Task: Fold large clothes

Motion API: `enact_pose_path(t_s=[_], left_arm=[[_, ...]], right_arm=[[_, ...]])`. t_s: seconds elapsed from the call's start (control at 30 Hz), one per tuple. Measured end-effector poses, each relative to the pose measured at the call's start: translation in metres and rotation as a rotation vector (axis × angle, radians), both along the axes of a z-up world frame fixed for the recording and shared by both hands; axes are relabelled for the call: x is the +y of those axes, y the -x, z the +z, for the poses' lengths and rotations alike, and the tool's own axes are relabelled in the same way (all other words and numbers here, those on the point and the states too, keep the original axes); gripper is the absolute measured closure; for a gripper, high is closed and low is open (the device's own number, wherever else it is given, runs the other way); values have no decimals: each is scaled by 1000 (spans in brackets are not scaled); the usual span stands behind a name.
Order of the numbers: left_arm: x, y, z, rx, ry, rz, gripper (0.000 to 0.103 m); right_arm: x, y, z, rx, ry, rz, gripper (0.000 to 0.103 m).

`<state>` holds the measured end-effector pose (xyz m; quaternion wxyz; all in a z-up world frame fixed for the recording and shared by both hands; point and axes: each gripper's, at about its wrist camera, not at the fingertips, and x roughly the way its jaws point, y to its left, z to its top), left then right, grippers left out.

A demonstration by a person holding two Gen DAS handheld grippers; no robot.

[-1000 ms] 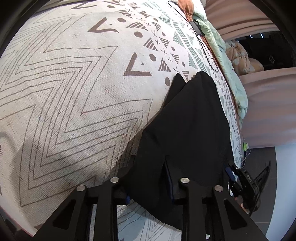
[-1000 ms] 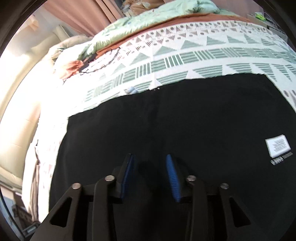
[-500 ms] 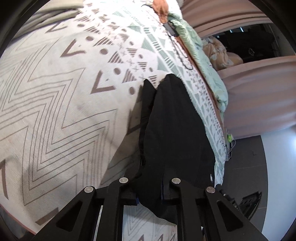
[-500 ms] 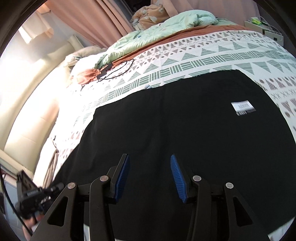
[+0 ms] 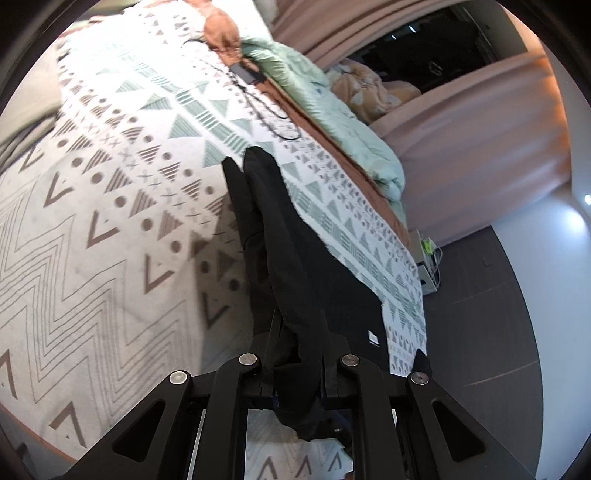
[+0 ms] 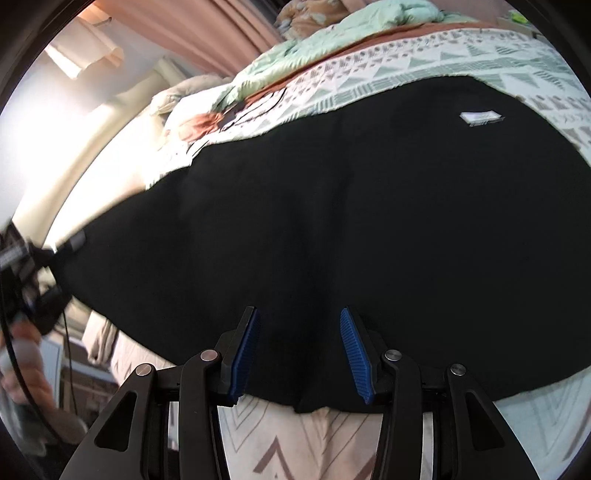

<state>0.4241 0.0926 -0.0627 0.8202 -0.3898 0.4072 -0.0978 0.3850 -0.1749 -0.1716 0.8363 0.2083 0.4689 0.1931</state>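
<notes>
A large black garment lies spread over the patterned bedspread, with a white label near its far right. My left gripper is shut on an edge of the black garment and holds it lifted off the bed, so I see the cloth edge-on. My right gripper is open, its blue pads apart just above the garment's near edge, holding nothing. The left gripper also shows at the far left of the right wrist view, blurred.
A mint-green duvet and an orange cloth lie along the far side of the bed, with a black cable beside them. Pink curtains hang behind. Dark floor lies past the bed's edge.
My left gripper closed on the garment's edge and lifted it up and back. My right gripper stayed open and drew back toward the garment's near edge.
</notes>
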Motion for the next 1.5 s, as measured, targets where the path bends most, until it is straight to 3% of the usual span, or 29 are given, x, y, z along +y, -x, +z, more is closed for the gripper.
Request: enact_pose_path(t_s=[0.23, 0.37, 0.67, 0.93, 1.3, 1.4, 1.5], left_arm=[[-56, -4, 37, -60, -66, -109, 90], [-91, -10, 55, -99, -81, -177, 90], [-168, -27, 74, -127, -104, -302, 90], [-239, -43, 59, -101, -109, -418, 90], [-344, -52, -9, 13, -138, -618, 90], [-358, -49, -18, 44, -174, -650, 81], [-358, -49, -20, 66, -109, -701, 46]], right_arm=[[8, -5, -19, 60, -11, 50, 61], [-5, -1, -18, 80, -68, 61, 62], [-89, 8, 20, -16, -161, -88, 62], [-181, 23, 33, -50, -236, -297, 62], [-244, 43, 20, -22, -335, -541, 62], [-253, 48, 21, -27, -343, -567, 62], [-270, 53, 17, -22, -368, -576, 51]])
